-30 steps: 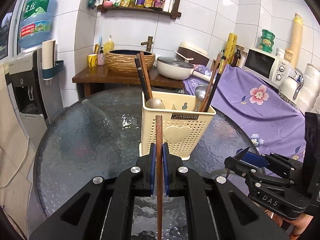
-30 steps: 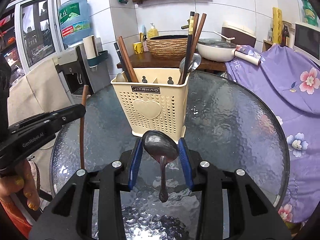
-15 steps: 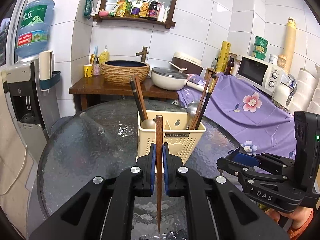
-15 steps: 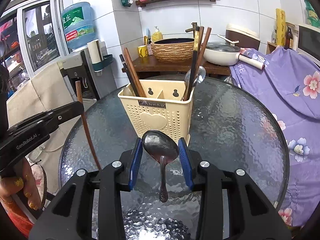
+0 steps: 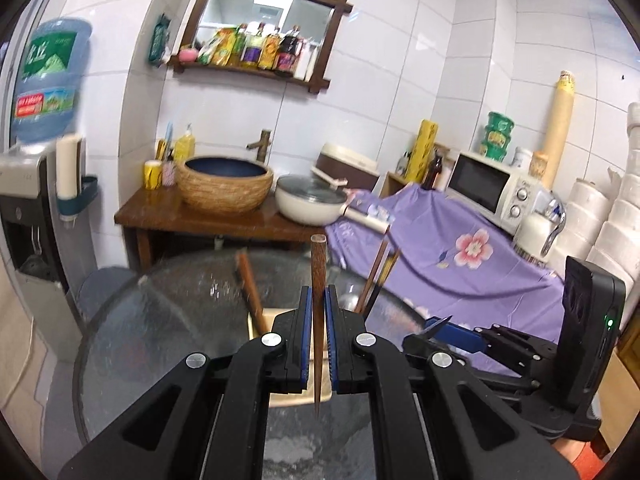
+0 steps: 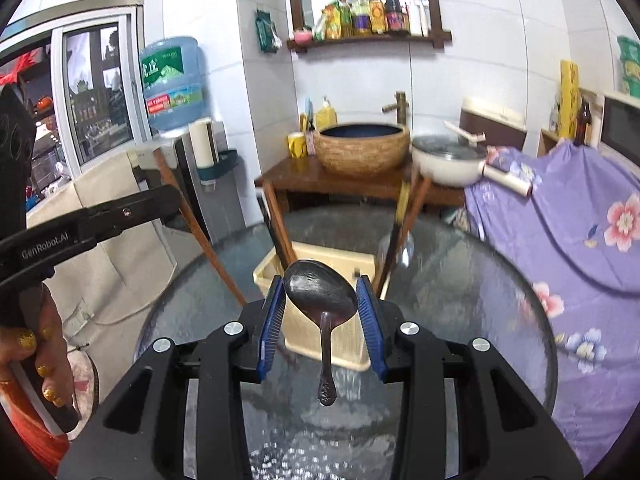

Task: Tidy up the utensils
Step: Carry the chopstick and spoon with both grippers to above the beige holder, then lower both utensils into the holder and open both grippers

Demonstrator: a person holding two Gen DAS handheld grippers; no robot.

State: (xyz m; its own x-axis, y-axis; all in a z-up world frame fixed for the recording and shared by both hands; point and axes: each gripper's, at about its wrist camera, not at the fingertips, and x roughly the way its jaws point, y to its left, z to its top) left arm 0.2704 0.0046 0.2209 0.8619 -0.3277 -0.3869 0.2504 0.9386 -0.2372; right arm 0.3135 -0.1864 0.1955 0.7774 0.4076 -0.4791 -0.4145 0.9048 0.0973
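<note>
My left gripper (image 5: 318, 300) is shut on a brown wooden chopstick (image 5: 318, 280) that stands upright, its thin tip hanging below the jaws. My right gripper (image 6: 321, 292) is shut on the bowl of a metal spoon (image 6: 320, 288), whose handle hangs down. Both are held above a cream perforated utensil holder (image 6: 344, 338) on the round glass table (image 6: 480, 300). The holder, largely hidden behind the fingers in the left wrist view, has chopsticks (image 6: 400, 216) and a spoon standing in it. From the right wrist view the left gripper (image 6: 152, 204) with its chopstick shows at the left.
Behind the table stands a wooden side table (image 5: 192, 220) with a woven basin (image 5: 224, 184) and a white pan (image 5: 310, 202). A purple flowered cloth (image 5: 460, 272) covers furniture at the right, with a microwave (image 5: 492, 184). A water dispenser (image 5: 24, 208) stands at the left.
Both grippers have risen with their loads. The utensil holder has dropped low in both views and is now partly hidden behind the fingers.
</note>
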